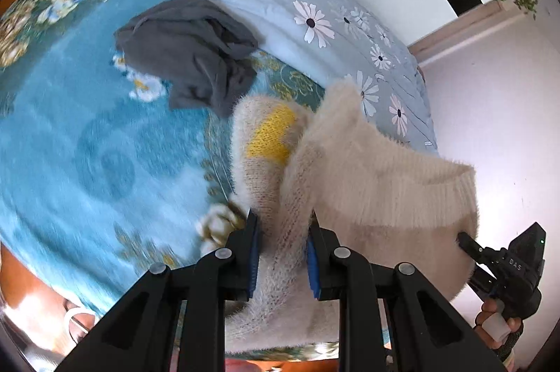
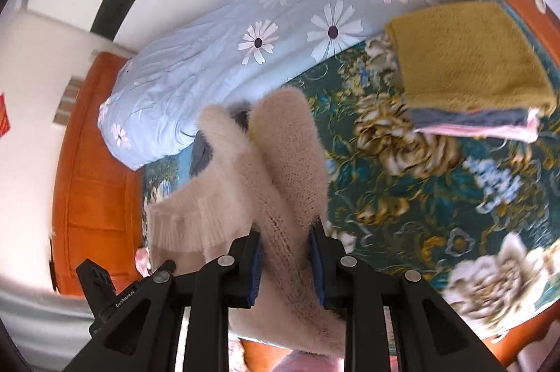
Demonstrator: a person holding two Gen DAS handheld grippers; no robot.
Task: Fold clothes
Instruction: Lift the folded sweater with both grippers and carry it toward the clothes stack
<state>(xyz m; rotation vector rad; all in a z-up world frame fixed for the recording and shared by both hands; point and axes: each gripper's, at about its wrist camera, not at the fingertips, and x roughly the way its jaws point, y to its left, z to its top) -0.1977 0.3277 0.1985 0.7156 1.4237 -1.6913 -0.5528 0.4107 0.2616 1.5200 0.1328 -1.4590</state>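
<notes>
1. Cream fuzzy sweater (image 1: 350,169) held up over the bed (image 1: 70,134), pinched between the blue pads of the left hand-held gripper (image 1: 283,253).
2. Same knit clamped in the right hand-held gripper (image 2: 285,261), ribbed hem hanging to its left.
3. Beyond the left hand-held gripper, crumpled grey garment (image 1: 196,50) lying on the teal floral blanket.
4. Ahead and right of the right hand-held gripper, folded stack (image 2: 469,71) topped in mustard, beside the daisy-print duvet (image 2: 245,32).

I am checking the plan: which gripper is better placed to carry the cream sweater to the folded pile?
Probably the right gripper: the folded pile shows only in its view, while the left gripper faces the grey garment. Both grip the cream sweater.
</notes>
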